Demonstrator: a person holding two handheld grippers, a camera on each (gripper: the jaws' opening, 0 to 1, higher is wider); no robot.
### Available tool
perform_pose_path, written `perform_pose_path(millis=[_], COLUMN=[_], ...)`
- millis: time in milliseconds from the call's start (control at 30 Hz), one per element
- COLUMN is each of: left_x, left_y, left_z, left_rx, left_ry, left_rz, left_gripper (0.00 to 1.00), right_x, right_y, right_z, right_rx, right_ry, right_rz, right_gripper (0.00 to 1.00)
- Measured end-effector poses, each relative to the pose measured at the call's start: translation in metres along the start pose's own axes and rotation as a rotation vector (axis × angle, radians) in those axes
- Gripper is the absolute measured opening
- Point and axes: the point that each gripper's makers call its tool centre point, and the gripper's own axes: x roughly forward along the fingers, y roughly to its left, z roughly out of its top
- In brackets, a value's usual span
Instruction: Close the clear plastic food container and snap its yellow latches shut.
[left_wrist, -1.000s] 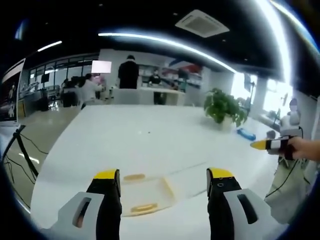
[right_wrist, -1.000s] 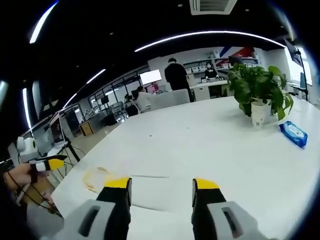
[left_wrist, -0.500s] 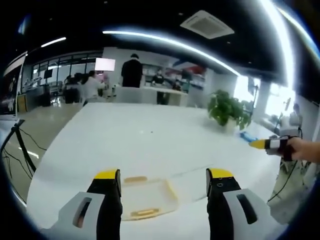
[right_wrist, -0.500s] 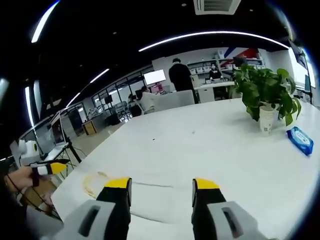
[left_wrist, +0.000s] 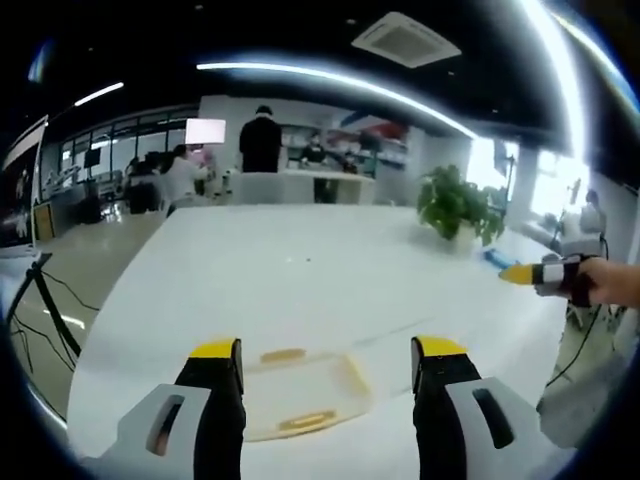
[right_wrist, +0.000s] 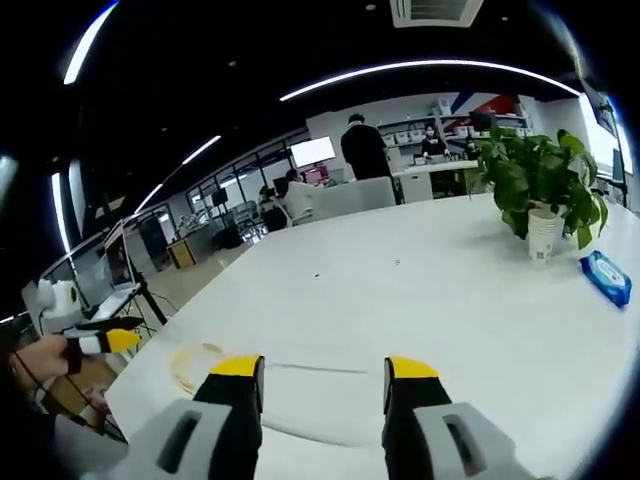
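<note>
The clear plastic food container (left_wrist: 300, 392) with yellow latches looks glossy and see-through; the smooth white table (left_wrist: 300, 290) looks faintly sheened.

From both gripper views we look low across the same white table (left_wrist: 300, 290) toward the far office, well apart.

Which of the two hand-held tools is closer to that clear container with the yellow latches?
Left. The left tool hangs right above the clear container, which lies between its jaws. The right tool is off to the side, the container at its left.
</note>
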Motion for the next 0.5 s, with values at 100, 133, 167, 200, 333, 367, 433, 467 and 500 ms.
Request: perform_pose_path(millis=[100, 133, 167, 200, 333, 367, 433, 467, 500], left_x=[-0.002, -0.003, -0.004, -0.004, -0.006, -0.007, -0.008, -0.009, -0.009], left_y=[0.006, 0.008, 0.010, 0.011, 0.017, 0.018, 0.022, 0.024, 0.025], left_z=[-0.001, -0.001, -0.001, -0.001, -0.003, -0.004, -0.005, -0.006, -0.007], left_rx=[0.009, 0.007, 0.005, 0.004, -0.002, -0.006, -0.025, -0.028, -0.029], left_ry=[0.004, 0.003, 0.002, 0.003, 0.005, 0.005, 0.003, 0.004, 0.005], left_rz=[0.006, 0.007, 0.010, 0.012, 0.016, 0.016, 0.017, 0.020, 0.022], left_gripper=[0.67, 0.67, 0.67, 0.67, 0.67, 0.67, 0.67, 0.67, 0.67], right_x=[0.003, 0.003, 0.004, 0.005, 0.010, 0.011, 0.013, 0.014, 0.016], right_y=[0.005, 0.006, 0.007, 0.009, 0.017, 0.020, 0.025, 0.027, 0.029], right_z=[0.001, 0.001, 0.001, 0.001, 0.001, 0.001, 0.000, 0.000, -0.001], right_rx=[-0.002, -0.002, -0.002, -0.001, -0.002, -0.004, -0.004, -0.004, -0.004], right_ry=[0.000, -0.001, -0.002, -0.002, 0.000, 0.000, 0.002, 0.003, 0.003], right_rz=[0.003, 0.004, 0.005, 0.007, 0.016, 0.020, 0.027, 0.029, 0.034], right_gripper=[0.46, 0.46, 0.45, 0.45, 0.45, 0.45, 0.45, 0.45, 0.45])
